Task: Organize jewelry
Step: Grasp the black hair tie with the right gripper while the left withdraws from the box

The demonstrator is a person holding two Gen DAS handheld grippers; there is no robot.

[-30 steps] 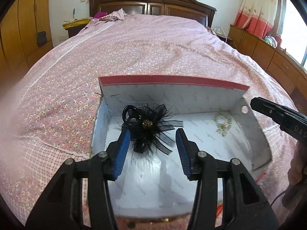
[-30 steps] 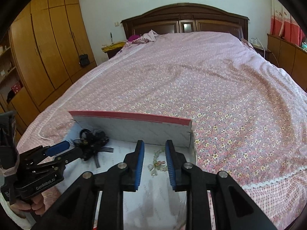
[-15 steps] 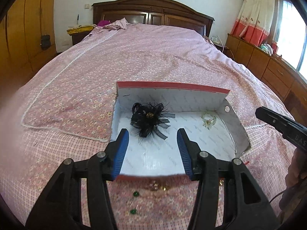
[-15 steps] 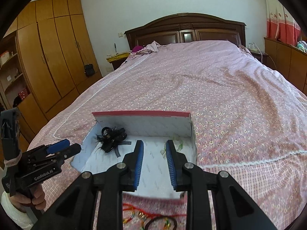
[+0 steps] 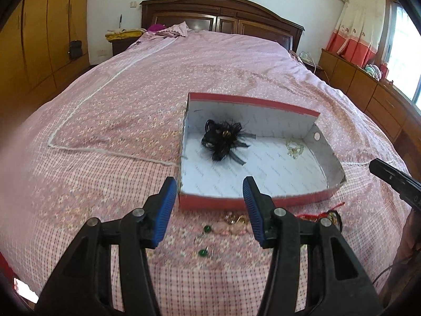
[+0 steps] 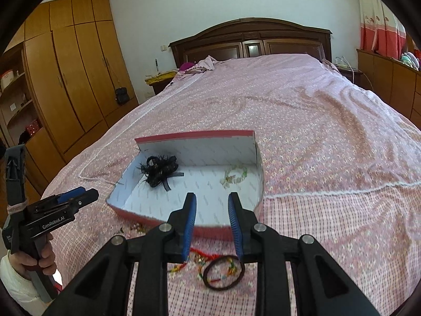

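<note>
on the pink floral bed (image 5: 110, 121) the left hand-held gripper (image 5: 208, 208) hovers above the cover near the foot edge, its blue pads spread wide apart with nothing between them. just under and ahead of it lie two green-stone earrings (image 5: 204, 241) on the cover, with a small gold piece (image 5: 235, 218) a little nearer the box, blurred. beyond these sits the red-rimmed box (image 5: 226, 202), open at the top, its white lined floor showing. in the box's far left corner rests a black feathered hair clip (image 5: 225, 141) with a gold centre. in the far right corner, well apart from the clip, lies a pale beaded bracelet (image 5: 294, 148). to the right of the box's near wall, on the cover, a red cord ornament (image 5: 323, 212) shows partly behind the left tool's finger.

from the right wrist view the same box (image 6: 131, 210) lies ahead, clip (image 6: 159, 169) at left and bracelet (image 6: 234, 175) at right. the right hand-held gripper (image 6: 212, 223) hangs over the near wall of the box with its pads parted and empty, the gap narrower than the left one's. below it on the bed cover lie a dark brown hair tie (image 6: 223, 272) and a tangle of red and coloured cord (image 6: 202, 260), touching each other. at the left edge of this view the left tool (image 6: 71, 197) is held by a hand in a white sleeve.
</note>
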